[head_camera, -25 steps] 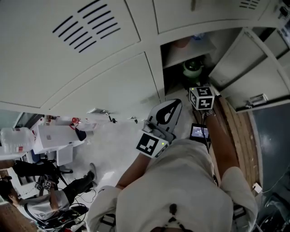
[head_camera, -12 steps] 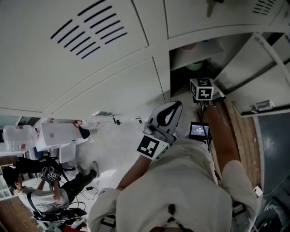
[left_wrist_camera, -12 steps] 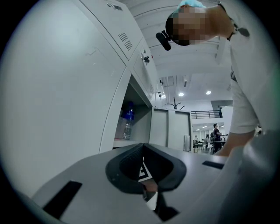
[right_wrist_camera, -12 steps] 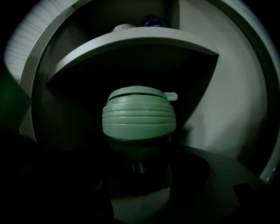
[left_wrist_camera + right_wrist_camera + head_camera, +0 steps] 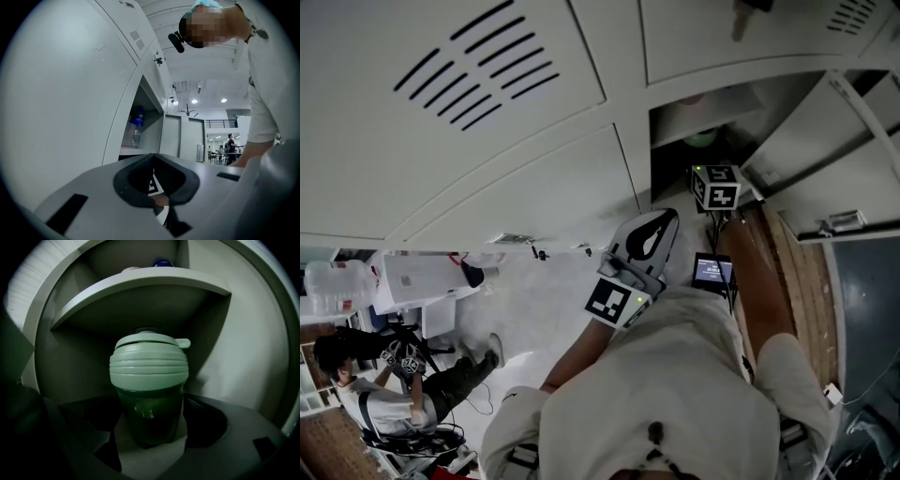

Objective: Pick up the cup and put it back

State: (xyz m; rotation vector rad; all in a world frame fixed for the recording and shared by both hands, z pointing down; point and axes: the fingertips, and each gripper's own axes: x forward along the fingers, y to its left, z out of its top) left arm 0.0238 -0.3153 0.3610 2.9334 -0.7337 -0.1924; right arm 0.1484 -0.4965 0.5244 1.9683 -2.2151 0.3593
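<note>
The dark green plastic cup with a pale green ribbed lid (image 5: 149, 380) stands upright on the floor of the open grey metal locker compartment (image 5: 225, 357), under its shelf (image 5: 140, 282). The right gripper (image 5: 151, 430) reaches into the compartment, its fingers spread on either side of the cup's lower body. The left gripper (image 5: 647, 234) hangs outside by the person's chest, fingers closed together on nothing.

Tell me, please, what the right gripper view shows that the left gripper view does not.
Only the right gripper view: the cup standing between the jaws of the open right claw, under a shelf. Only the left gripper view: the shut left claw, closed locker doors, a hall. Both: that shelf and, seemingly, the bottle on it.
</note>
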